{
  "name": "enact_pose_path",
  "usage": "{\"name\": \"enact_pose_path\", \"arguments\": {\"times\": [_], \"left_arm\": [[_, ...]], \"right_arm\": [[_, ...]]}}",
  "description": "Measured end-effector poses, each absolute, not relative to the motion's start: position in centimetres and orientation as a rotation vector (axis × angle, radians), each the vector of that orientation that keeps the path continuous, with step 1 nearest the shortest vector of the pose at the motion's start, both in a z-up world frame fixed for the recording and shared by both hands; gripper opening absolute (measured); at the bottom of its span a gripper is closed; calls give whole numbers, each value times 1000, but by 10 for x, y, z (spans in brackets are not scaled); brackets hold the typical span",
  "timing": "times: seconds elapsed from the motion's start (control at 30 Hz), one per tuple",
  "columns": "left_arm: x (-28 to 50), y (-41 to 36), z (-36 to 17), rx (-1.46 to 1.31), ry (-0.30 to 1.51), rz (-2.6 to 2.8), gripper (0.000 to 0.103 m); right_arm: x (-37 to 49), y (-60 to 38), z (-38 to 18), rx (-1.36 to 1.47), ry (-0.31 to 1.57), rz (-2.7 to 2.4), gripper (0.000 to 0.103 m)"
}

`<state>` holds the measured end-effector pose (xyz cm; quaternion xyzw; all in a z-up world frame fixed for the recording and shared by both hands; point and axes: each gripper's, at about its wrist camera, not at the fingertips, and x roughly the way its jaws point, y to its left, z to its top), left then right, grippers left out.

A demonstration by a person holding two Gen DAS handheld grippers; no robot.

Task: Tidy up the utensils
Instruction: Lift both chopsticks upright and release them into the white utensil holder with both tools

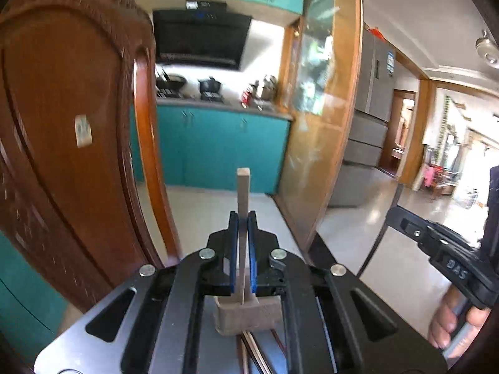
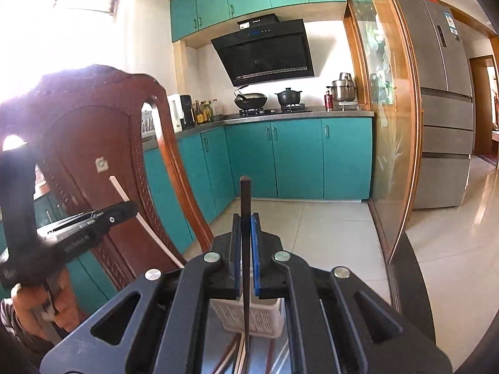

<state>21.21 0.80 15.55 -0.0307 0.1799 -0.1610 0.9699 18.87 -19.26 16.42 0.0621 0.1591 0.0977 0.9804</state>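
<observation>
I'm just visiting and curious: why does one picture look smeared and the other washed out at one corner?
Left wrist view: the carved brown wooden chair back and the teal kitchen cabinets are streaked with motion blur. Right wrist view: sharper, but the bright window blows out the upper left. Both views bend straight lines, like the orange wooden door frame.

Daylight floods both views. In the right wrist view a blown-out white window (image 2: pixel 71 3) at ten o'clock washes out the wall and rims the carved reddish wooden chair back (image 2: pixel 93 143) with glare. The left wrist view is softer, with motion blur smearing the chair back (image 1: pixel 68 143) and the amber glass partition (image 1: pixel 315 109). The glossy pale tiled floor (image 1: pixel 421 218) reflects brightness at three o'clock. Fisheye bending curves straight edges, with dark vignetted corners.
</observation>
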Motion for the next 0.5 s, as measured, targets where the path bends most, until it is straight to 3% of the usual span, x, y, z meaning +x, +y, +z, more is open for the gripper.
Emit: {"name": "enact_pose_path", "arguments": {"times": [0.23,0.5], "left_arm": [[238,-12,122,-48,383,-256,7],[263,-7,77,-65,498,-217,7]], "right_arm": [[224,-184,171,149,224,75,7],[271,-189,118,191,300,21,7]]}}
